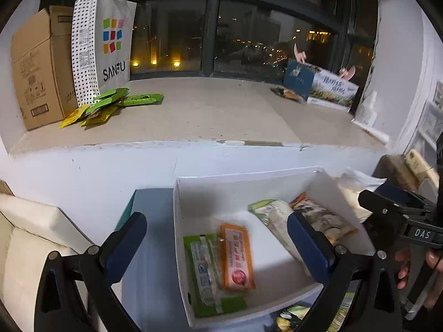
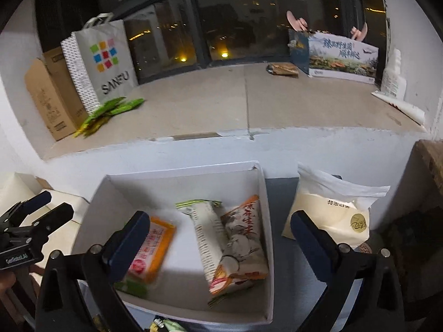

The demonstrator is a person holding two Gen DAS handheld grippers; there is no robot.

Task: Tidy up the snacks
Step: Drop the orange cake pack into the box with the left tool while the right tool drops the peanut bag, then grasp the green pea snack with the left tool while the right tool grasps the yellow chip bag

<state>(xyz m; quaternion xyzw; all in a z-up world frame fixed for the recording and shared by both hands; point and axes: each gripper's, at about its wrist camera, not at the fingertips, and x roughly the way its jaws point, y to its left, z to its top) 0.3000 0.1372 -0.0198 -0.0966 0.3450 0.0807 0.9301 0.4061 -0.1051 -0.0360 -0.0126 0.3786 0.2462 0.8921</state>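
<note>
in the left wrist view, a cardboard box (image 1: 41, 66) is standing at the upper left of the frame on the window ledge (image 1: 207, 116), with a white sanfu paper bag (image 1: 106, 47) leaning just beside it. green and yellow snack packets (image 1: 110, 103) are lying spread at the bag's foot. the left gripper (image 1: 218, 238) is hanging over the white box (image 1: 221, 193) at lower centre, its blue fingers spread wide apart and gripping nothing. inside the box, a green packet (image 1: 205, 274) is lying flat with an orange packet (image 1: 238, 257) resting partly on it; toward the right wall, a pale green-topped packet (image 1: 272, 213) and an orange-edged coconut packet (image 1: 322, 218) are lying side by side. at the upper right, a printed carton (image 1: 329, 88) is sitting on the ledge.

in the right wrist view, the right gripper (image 2: 221, 240) is hovering over the same box, fingers wide apart and empty. a white pouch (image 2: 335, 207) is standing just right of the box, outside it.
</note>
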